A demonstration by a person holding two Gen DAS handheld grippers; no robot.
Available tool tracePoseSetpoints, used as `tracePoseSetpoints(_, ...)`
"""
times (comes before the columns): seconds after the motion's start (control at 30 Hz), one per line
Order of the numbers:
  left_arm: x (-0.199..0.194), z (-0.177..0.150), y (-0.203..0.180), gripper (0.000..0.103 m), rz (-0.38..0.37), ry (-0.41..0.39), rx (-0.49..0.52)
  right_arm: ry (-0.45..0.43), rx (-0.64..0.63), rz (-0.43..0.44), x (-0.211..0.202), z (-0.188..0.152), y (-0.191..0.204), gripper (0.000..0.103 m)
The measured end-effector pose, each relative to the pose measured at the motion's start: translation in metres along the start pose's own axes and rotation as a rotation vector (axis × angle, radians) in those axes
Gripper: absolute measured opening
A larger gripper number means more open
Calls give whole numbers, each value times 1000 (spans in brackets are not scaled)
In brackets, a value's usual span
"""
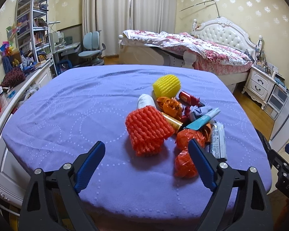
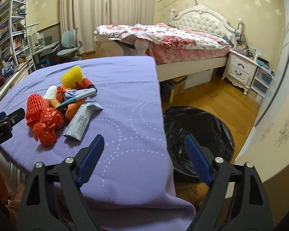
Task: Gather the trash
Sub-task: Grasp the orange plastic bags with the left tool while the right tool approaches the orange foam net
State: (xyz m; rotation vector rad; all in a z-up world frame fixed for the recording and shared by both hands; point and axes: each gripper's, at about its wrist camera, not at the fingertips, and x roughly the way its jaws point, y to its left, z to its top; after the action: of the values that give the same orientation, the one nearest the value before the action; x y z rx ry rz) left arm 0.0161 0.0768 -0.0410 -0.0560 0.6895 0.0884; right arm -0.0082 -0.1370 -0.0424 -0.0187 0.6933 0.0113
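Lying just beyond the open left tool [image 1: 146, 150], orange foam net [image 1: 147, 130].

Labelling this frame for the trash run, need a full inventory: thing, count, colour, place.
foam net sleeve: 1, orange-red, near left of the pile
yellow foam net: 1, yellow, far end of the pile
crumpled red plastic wrappers: 2 or so, red-orange, near edge of the pile
grey printed packet: 1, grey-white, right side of the pile
teal wrapper: 1, teal and white, on top of the pile
purple cloth: 1, covers the table
bin with black liner: 1, on the floor right of the table
bed: 1, floral cover, background
nightstand: 1, white, beside the bed
left gripper: open, short of the pile
right gripper: open, over the table's right edge
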Motion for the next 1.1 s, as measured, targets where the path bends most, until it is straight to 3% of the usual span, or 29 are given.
tracePoseSetpoints(0.23,6,-5,-19,84,-35,20,68,30,-1,10,7,-5,1,80)
tracePoseSetpoints(0.37,12,-7,-27,74,-44,48,89,47,21,14,10,-7,-9,79)
tracePoseSetpoints(0.63,22,-9,-43,71,-36,72,136,48,40,16,10,-9,-15,79)
tracePoseSetpoints(0.67,24,-9,-45,70,-35,75,140,48,43,17,9,-10,-16,79)
tracePoseSetpoints(0.83,33,-13,-48,43,-105,123,146,52,43,18,10,-9,-18,79)
tracePoseSetpoints(1.1,15,-17,-41,41,-127,91,143,51,27,22,13,-9,-14,79)
